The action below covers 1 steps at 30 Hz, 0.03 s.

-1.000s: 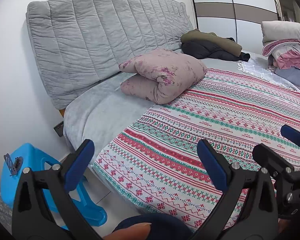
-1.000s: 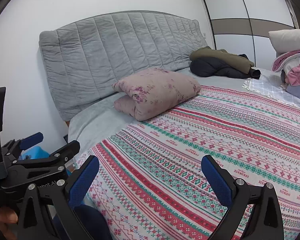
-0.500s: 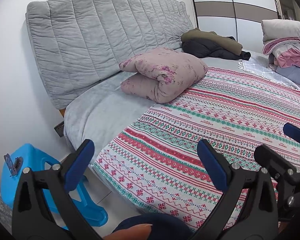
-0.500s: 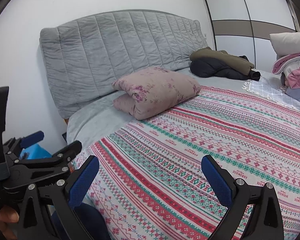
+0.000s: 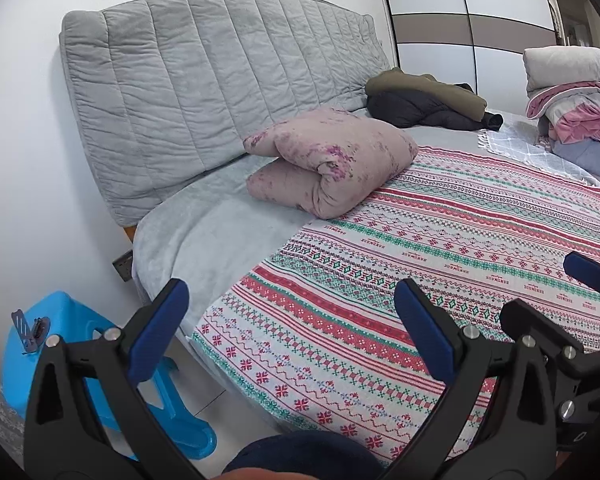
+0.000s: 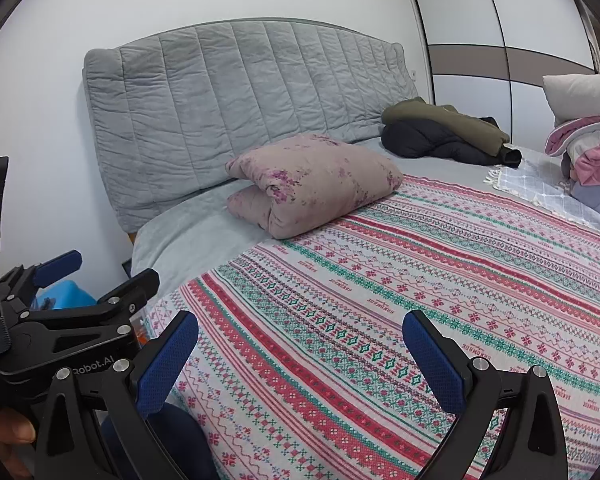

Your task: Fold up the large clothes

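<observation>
A dark jacket point(image 5: 424, 102), olive and black, lies crumpled at the far end of the bed by the headboard; it also shows in the right wrist view point(image 6: 448, 134). A red, green and white patterned blanket point(image 5: 440, 248) lies spread flat over the bed and also shows in the right wrist view point(image 6: 400, 292). My left gripper point(image 5: 288, 320) is open and empty above the blanket's near corner. My right gripper point(image 6: 300, 350) is open and empty above the blanket's near edge. Each gripper shows at the edge of the other's view.
A folded pink quilt point(image 5: 332, 166) lies at the blanket's head end. A stack of folded bedding point(image 5: 572, 108) stands at the far right. A blue plastic stool point(image 5: 80, 364) stands on the floor beside the bed. The grey padded headboard point(image 5: 220, 80) backs the bed.
Both grippers have drifted very slightly; the view barely shifts. Both stay open and empty.
</observation>
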### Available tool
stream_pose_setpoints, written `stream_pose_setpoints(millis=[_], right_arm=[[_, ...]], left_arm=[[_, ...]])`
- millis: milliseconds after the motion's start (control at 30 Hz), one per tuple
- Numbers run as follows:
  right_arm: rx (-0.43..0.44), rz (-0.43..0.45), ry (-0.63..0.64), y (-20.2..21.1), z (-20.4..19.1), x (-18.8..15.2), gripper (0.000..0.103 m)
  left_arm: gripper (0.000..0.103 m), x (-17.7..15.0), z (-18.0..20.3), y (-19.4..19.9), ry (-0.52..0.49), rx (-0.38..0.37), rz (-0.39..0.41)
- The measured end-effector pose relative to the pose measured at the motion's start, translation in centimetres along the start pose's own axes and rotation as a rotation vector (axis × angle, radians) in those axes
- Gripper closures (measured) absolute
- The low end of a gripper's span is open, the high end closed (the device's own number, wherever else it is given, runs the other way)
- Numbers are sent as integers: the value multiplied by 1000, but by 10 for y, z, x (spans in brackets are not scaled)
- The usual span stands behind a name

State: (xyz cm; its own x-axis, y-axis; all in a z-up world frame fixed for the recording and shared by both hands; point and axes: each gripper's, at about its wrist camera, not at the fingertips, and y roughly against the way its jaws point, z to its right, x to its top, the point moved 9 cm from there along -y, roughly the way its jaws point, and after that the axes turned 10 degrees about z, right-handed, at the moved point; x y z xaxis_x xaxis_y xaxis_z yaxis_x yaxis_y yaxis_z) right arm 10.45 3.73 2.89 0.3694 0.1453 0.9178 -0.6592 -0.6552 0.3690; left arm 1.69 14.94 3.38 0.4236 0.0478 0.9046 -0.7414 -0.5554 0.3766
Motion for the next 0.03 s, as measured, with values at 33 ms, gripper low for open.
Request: stream_pose_setpoints(millis=[33], right_arm=[[0,0,0,0,0,0,0]], left_arm=[[1,0,0,-1,4,-6,-6]])
